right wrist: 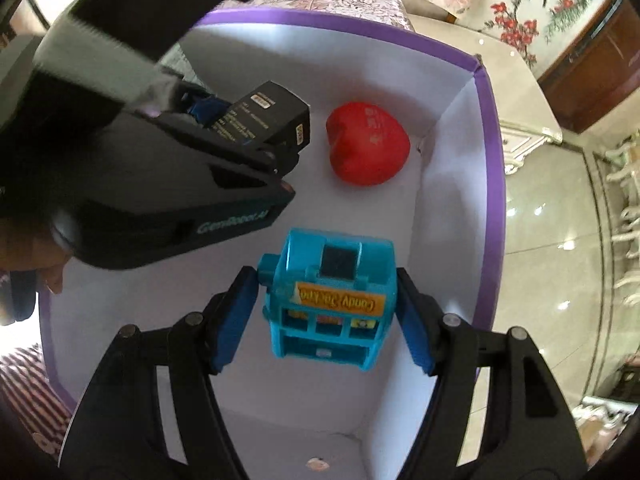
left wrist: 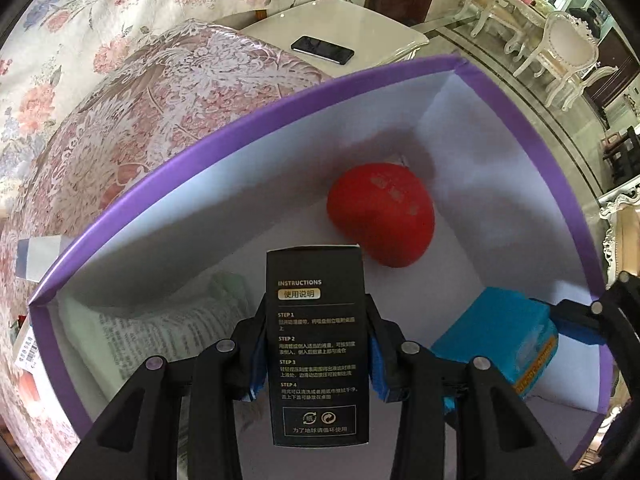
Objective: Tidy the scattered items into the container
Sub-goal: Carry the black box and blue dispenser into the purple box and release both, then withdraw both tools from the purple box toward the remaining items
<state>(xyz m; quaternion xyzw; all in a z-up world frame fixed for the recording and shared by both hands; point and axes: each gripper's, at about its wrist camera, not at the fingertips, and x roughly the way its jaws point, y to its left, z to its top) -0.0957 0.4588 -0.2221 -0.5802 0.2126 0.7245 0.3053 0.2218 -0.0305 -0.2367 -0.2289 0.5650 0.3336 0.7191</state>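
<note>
Purple-rimmed container [left wrist: 224,136], white inside, open top. On its floor a red heart-shaped item [left wrist: 382,214] lies on its side near the far corner. A slim black box [left wrist: 318,344], white instruction print on its face, hangs lengthwise above the floor, pinched at both long sides. A blue toy candy machine [right wrist: 330,300], orange label reading upside down, sits low inside, right of the black box, flanked by two pads; contact unclear. Printed leaflet [left wrist: 160,328] lies against the left wall.

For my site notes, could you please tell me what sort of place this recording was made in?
Most likely a home's living and dining area: a floral sofa, a cream side table with a phone, and ornate dining chairs on glossy tile.
</note>
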